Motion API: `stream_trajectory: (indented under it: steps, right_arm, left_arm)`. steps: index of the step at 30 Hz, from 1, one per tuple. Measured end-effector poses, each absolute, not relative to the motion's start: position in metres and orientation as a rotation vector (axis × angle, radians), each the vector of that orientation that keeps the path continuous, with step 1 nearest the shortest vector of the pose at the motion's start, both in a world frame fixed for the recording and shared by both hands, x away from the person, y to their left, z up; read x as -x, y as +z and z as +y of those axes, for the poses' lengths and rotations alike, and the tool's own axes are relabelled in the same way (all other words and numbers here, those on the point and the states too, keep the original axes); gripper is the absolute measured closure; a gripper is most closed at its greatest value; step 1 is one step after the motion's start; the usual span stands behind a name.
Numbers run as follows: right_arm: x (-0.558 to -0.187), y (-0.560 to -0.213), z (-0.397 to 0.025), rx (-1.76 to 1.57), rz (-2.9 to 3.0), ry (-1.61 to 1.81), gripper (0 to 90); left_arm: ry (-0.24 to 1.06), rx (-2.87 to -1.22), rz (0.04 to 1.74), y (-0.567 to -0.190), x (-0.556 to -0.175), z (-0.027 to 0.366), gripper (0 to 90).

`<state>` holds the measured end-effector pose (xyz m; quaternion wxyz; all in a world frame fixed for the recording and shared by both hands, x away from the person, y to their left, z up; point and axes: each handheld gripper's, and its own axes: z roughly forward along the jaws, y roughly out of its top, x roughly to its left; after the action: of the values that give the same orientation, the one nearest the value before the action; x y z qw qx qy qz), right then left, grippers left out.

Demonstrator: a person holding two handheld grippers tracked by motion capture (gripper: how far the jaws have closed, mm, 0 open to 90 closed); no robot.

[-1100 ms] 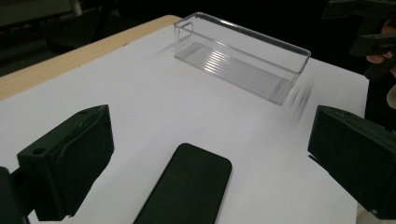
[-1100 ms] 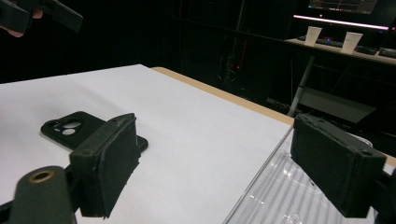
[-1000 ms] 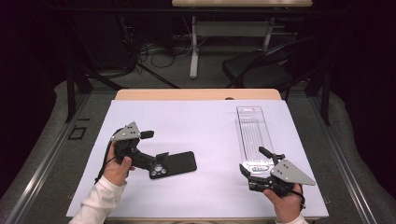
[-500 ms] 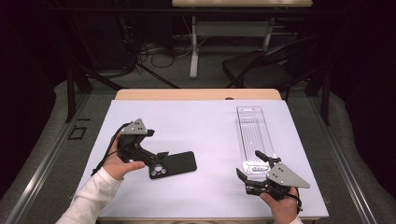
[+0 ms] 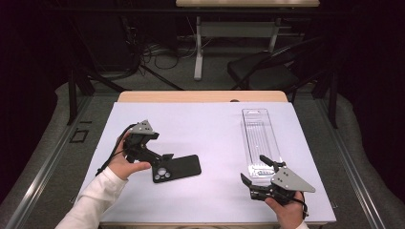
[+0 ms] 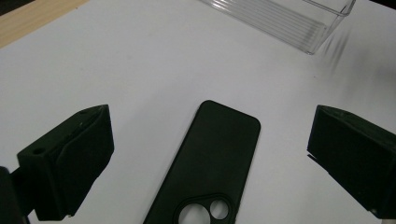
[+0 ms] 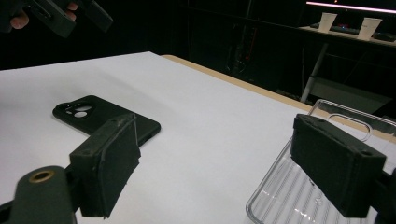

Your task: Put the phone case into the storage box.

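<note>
The table (image 5: 205, 124) lies white and wide under the high view, its wooden far edge showing beyond the sheet. On its right half, there's the clear tray (image 5: 260, 140), long axis running away from the person, near end just beside the right tool (image 5: 255, 174). Left of middle lies the black case (image 5: 176, 168), flat on the table, long axis running roughly left to right with a slight tilt, camera cut-out at its left end, nearest the left tool (image 5: 165, 157). In the left gripper view the case (image 6: 205, 168) points straight ahead between the jaws, cut-out end closest to the camera, plain rounded end aimed toward the tray (image 6: 285, 18). No brand or writing can be read on it. The left tool stands wide open, jaws spread well to either side of the case, gripping nothing, hovering just over the cut-out end. The right tool is open wide as well, empty, one jaw over the tray's near end in the right gripper view, with the case (image 7: 105, 116) well off to its left. Against half a second ago, the left hand (image 5: 125, 164) has shifted little, still poised at the case's end; the right tool sits about where it was; case and tray haven't moved.
</note>
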<state>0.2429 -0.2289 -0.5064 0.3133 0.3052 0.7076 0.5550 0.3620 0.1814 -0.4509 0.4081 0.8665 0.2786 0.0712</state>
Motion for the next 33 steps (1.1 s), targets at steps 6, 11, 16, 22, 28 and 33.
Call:
stream_trajectory:
  steps: [6, 11, 16, 22, 28, 33]
  right_arm:
    - [-0.244, -0.507, -0.229, -0.813, 1.864, 1.469, 14.2]
    - [-0.244, -0.508, -0.229, -0.817, 1.868, 1.470, 14.2]
    - [-0.245, -0.508, -0.230, -0.820, 1.869, 1.469, 14.2]
    - [-0.245, -0.509, -0.229, -0.824, 1.876, 1.473, 14.2]
    - [-0.245, -0.510, -0.229, -0.823, 1.882, 1.471, 14.2]
    - [-0.246, -0.510, -0.229, -0.820, 1.886, 1.471, 14.2]
  left_arm:
    - [0.200, -2.208, 0.681, -0.455, -0.367, 0.179, 0.5]
    - [0.203, -2.247, 0.684, -0.459, -0.372, 0.177, 2.2]
    - [0.177, -2.285, 0.678, -0.464, -0.374, 0.176, 6.3]
    - [0.179, -2.346, 0.670, -0.473, -0.377, 0.170, 6.8]
    - [0.142, -2.404, 0.650, -0.481, -0.380, 0.165, 6.8]
    - [0.113, -2.416, 0.657, -0.485, -0.383, 0.163, 6.8]
